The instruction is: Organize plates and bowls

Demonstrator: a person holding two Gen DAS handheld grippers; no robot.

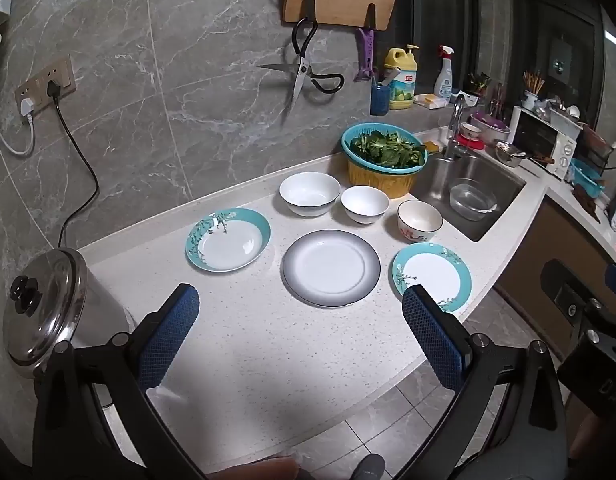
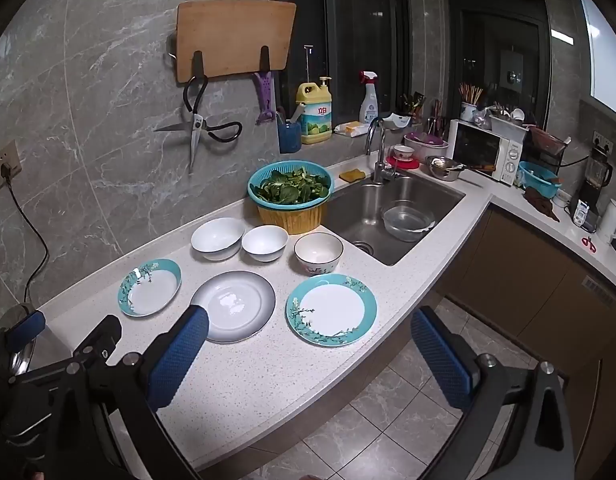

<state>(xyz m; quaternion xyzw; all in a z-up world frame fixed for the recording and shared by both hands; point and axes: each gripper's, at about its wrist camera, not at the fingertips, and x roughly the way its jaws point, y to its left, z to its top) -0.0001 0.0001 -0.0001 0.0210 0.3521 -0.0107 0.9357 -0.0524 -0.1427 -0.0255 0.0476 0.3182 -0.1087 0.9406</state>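
Observation:
Three plates lie in a row on the white counter [image 1: 243, 352]: a teal-rimmed deep plate [image 1: 227, 244] on the left, a grey-rimmed plate [image 1: 331, 267] in the middle, a teal-rimmed flat plate [image 1: 432, 276] on the right. Behind them stand a large white bowl [image 1: 310, 193], a small white bowl [image 1: 364, 204] and a patterned bowl [image 1: 420, 221]. My left gripper [image 1: 299, 300] is open and empty, above the counter's front. My right gripper [image 2: 308, 326] is open and empty, near the flat teal plate [image 2: 331, 309] and grey plate [image 2: 233, 306].
A steel pot with lid [image 1: 43, 308] stands at the counter's left end. A teal colander of greens [image 1: 384, 150] sits on a yellow basket behind the bowls. The sink [image 2: 400, 216] holds a glass bowl. Scissors and a cutting board [image 2: 233, 38] hang on the wall.

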